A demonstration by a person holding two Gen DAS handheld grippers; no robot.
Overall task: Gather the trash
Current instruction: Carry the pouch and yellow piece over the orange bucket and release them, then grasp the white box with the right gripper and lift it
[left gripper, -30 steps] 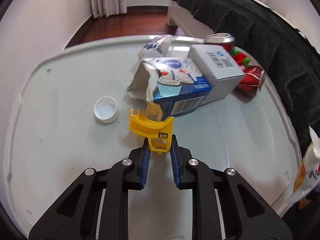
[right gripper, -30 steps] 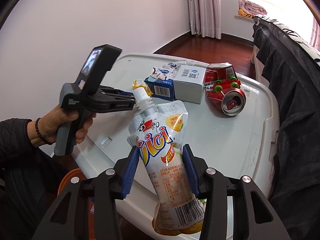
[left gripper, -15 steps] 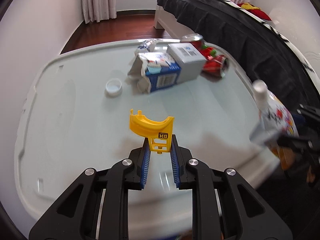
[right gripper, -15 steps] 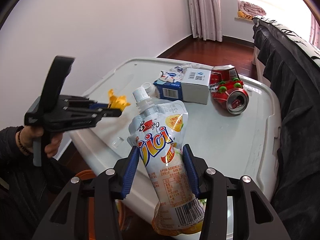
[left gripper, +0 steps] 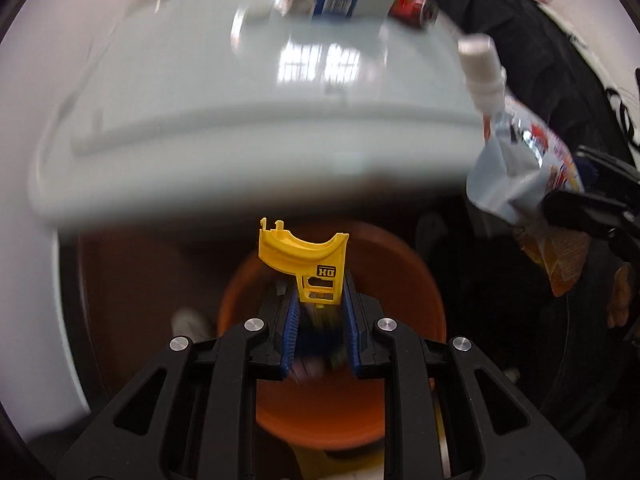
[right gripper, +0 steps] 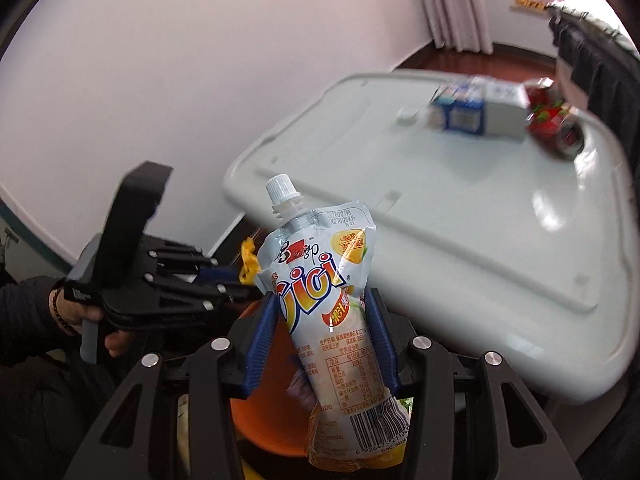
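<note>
Yellow plastic clip (left gripper: 306, 261), pinched in the left gripper (left gripper: 319, 322), had left the desk (left gripper: 224, 92) and hung over the orange bin (left gripper: 416, 280); the right gripper (right gripper: 325, 344) clamped the juice pouch (right gripper: 334, 300) beside it; release looked next.

Home bedroom, not a lab: bed with dark cover (right gripper: 600, 68) at 2 o'clock in right wrist view, pale curtains (right gripper: 456, 8) at 1 o'clock over dark wood floor (right gripper: 516, 56), plain white wall (right gripper: 200, 80) at 10. White plastic table (right gripper: 460, 208) carries household packaging; orange bin (left gripper: 396, 280) sits below its edge
</note>
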